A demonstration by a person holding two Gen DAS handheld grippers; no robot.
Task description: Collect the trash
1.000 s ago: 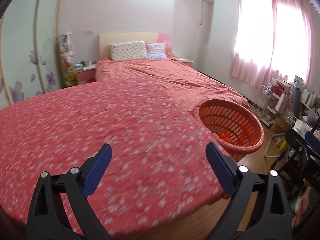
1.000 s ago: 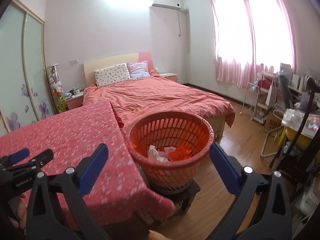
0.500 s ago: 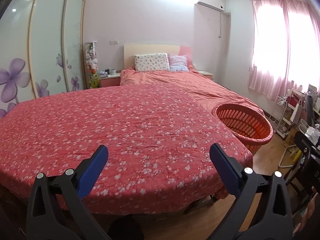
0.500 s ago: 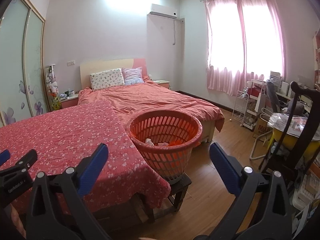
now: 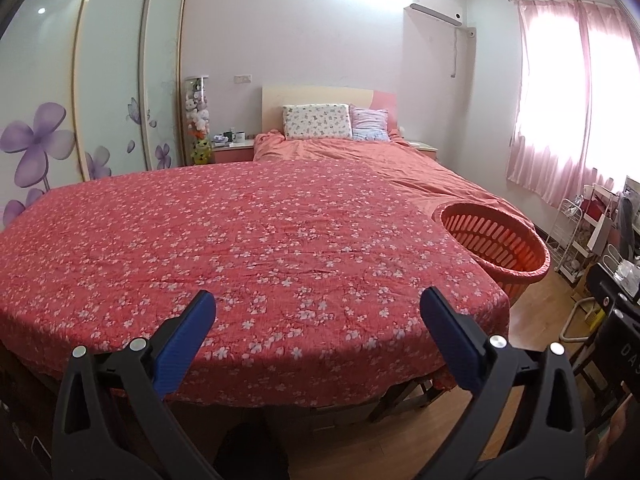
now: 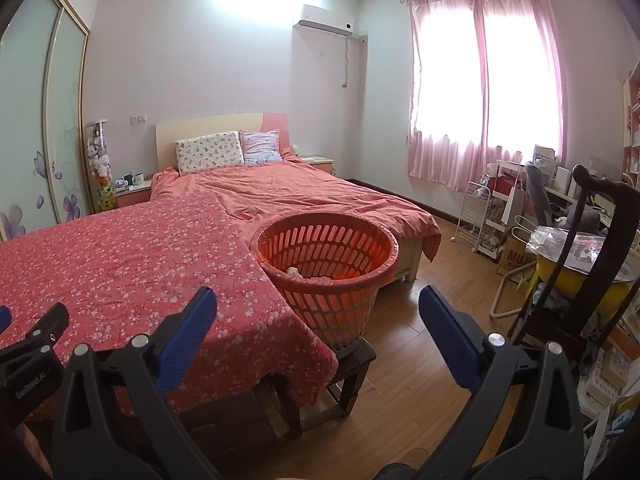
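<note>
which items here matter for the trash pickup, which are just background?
Job:
orange basket on a dark stool, crumpled trash inside
left gripper and right gripper, both open, empty

Background:
floral red cloth
bed, pillows
wire rack

The cloth-covered table (image 5: 248,240) lies ahead of the left gripper's fingers (image 5: 188,336). The slotted basket (image 6: 326,272) stands on a stool (image 6: 352,364) ahead between the right gripper's fingers (image 6: 444,332), touching the table's right edge, with crumpled trash (image 6: 310,276) inside. The bed (image 6: 304,196) lies behind both.
</note>
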